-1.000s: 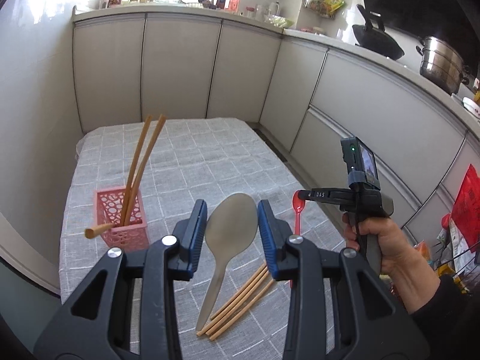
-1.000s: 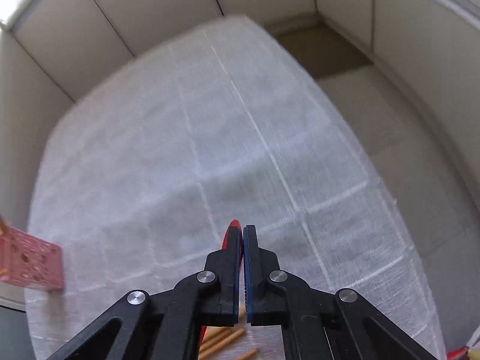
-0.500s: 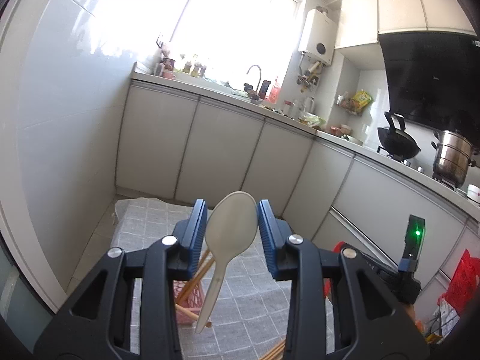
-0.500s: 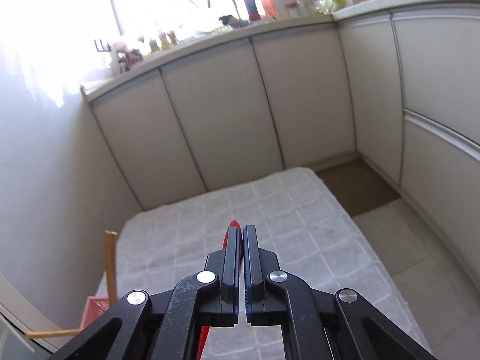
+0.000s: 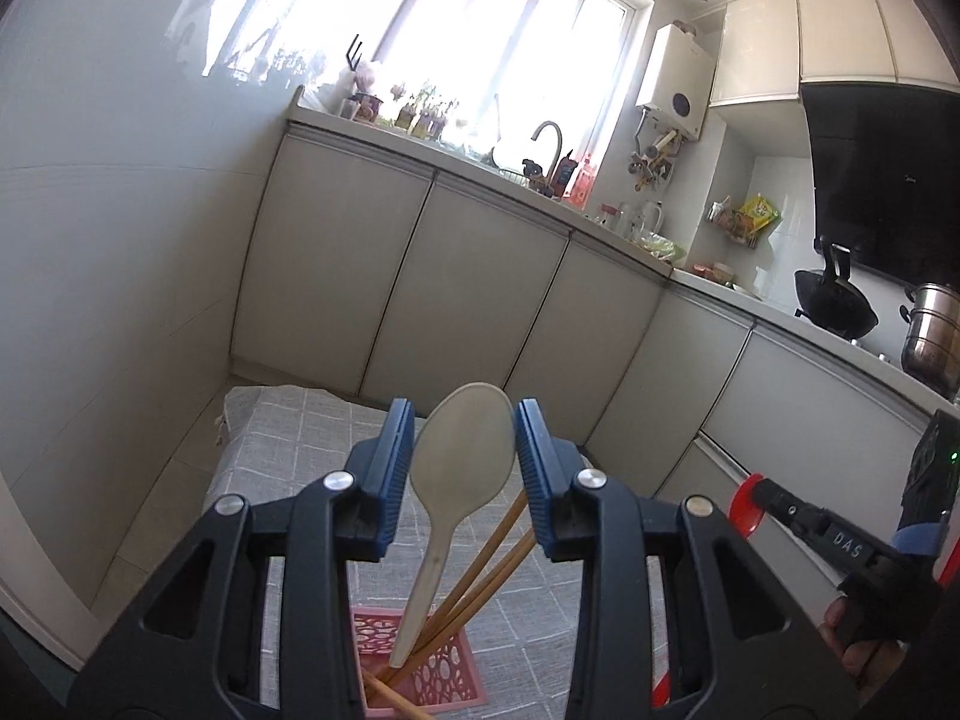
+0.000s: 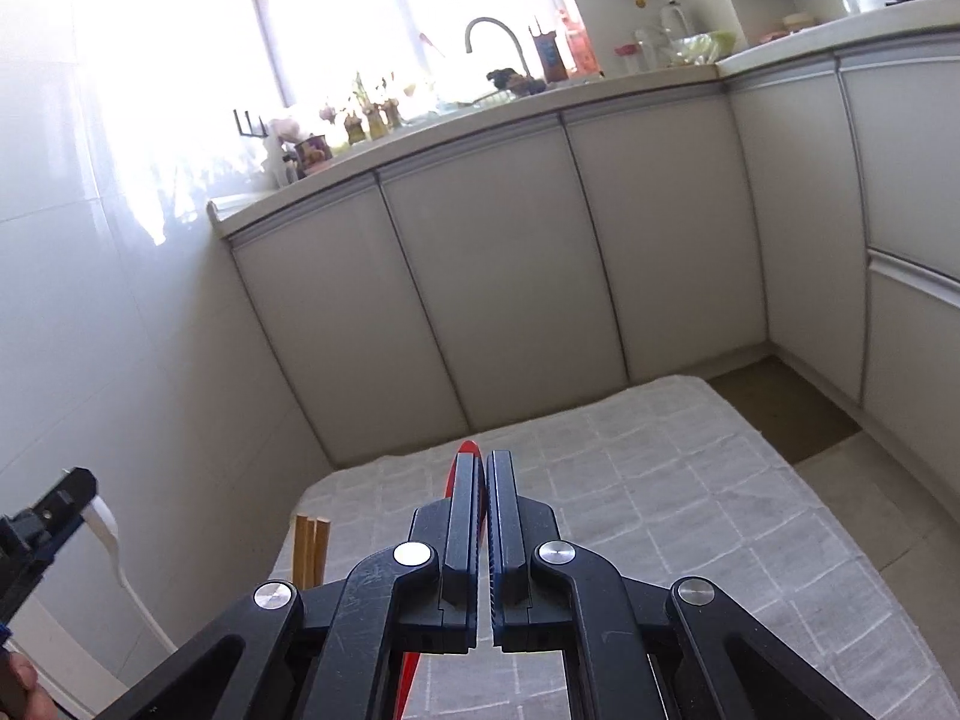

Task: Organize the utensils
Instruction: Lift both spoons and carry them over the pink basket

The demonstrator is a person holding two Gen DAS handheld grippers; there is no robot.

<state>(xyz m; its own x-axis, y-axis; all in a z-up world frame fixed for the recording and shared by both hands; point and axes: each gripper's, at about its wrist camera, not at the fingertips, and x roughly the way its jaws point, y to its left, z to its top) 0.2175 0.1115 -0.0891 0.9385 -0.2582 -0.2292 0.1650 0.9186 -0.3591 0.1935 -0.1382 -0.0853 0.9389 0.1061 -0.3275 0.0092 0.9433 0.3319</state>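
Observation:
My left gripper [image 5: 463, 420] is shut on a beige rice spoon [image 5: 462, 462], gripping its bowl; the handle hangs down toward the pink holder [image 5: 447, 669] below. Several wooden chopsticks [image 5: 492, 558] stand tilted in that holder. My right gripper [image 6: 485, 480] is shut on a red spoon [image 6: 467, 450], whose tip pokes out beside the left finger and whose handle hangs below. In the left wrist view the right gripper [image 5: 774, 495] and the red spoon [image 5: 747, 507] show at the right. In the right wrist view the rice spoon [image 6: 111, 534] and chopstick tops [image 6: 311, 549] show at the left.
A table under a grey checked cloth [image 6: 660, 480] lies below both grippers. Kitchen cabinets [image 5: 480, 288] stand behind it and a tiled wall [image 5: 120, 240] is on the left. A wok [image 5: 834, 300] and a steel pot [image 5: 930, 336] sit on the counter at right.
Both grippers have lifted off the table with their spoons and tilted up. The left one has carried the rice spoon over the pink holder; the handle now hangs near its opening.

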